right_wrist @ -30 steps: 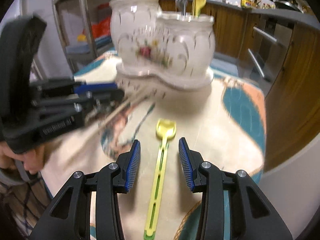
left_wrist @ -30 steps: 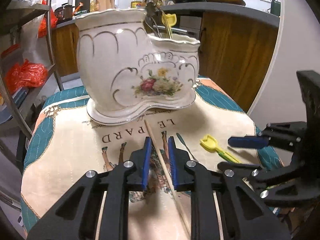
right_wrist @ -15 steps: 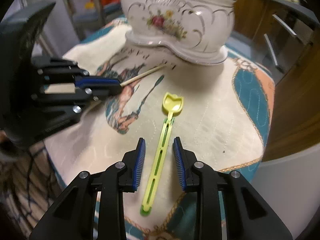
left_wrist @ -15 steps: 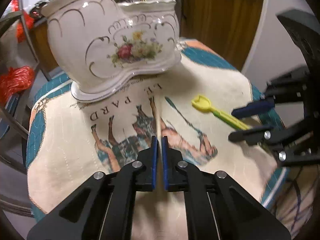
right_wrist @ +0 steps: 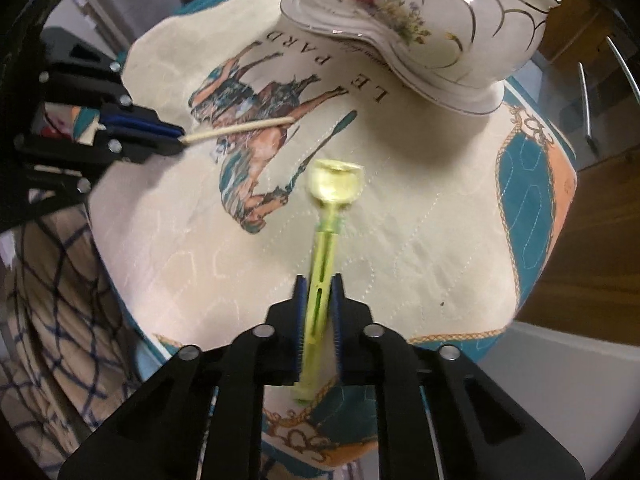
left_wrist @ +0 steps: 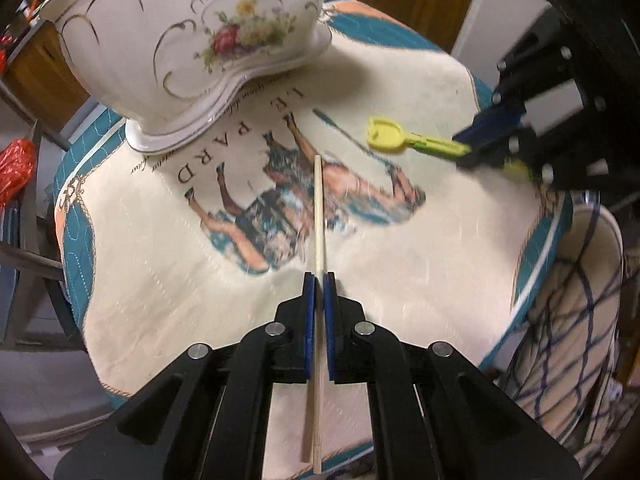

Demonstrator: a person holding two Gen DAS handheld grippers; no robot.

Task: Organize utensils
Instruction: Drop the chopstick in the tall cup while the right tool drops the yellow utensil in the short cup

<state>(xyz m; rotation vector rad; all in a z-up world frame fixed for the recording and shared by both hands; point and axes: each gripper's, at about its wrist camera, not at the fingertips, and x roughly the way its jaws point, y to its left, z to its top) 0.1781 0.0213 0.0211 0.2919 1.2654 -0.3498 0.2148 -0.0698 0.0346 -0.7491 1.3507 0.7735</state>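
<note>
A pale wooden chopstick (left_wrist: 319, 216) lies lengthwise over the horse-print cloth, and my left gripper (left_wrist: 319, 280) is shut on it near its middle. The right wrist view shows the same gripper (right_wrist: 182, 136) at the left with the chopstick (right_wrist: 240, 129) sticking out. A yellow-green plastic spoon (right_wrist: 336, 188) points its bowl toward the holder. My right gripper (right_wrist: 318, 284) is closing, with its blue pads pressing the spoon's handle. In the left wrist view the spoon (left_wrist: 386, 138) juts from the right gripper (left_wrist: 466, 146). A white floral ceramic utensil holder (left_wrist: 192, 40) stands at the far side.
A cream and teal tablecloth (left_wrist: 160, 240) covers the small round table, and its edge drops off close behind both grippers. A person's checked clothing (left_wrist: 572, 320) is beside the table. Wooden cabinets (right_wrist: 600, 220) stand past the table, and a red bag (left_wrist: 14, 164) hangs at the left.
The left jaws closed on the chopstick and tilted downward. The right jaws narrowed from well apart onto the spoon's handle, and the spoon's bowl now looks raised and blurred.
</note>
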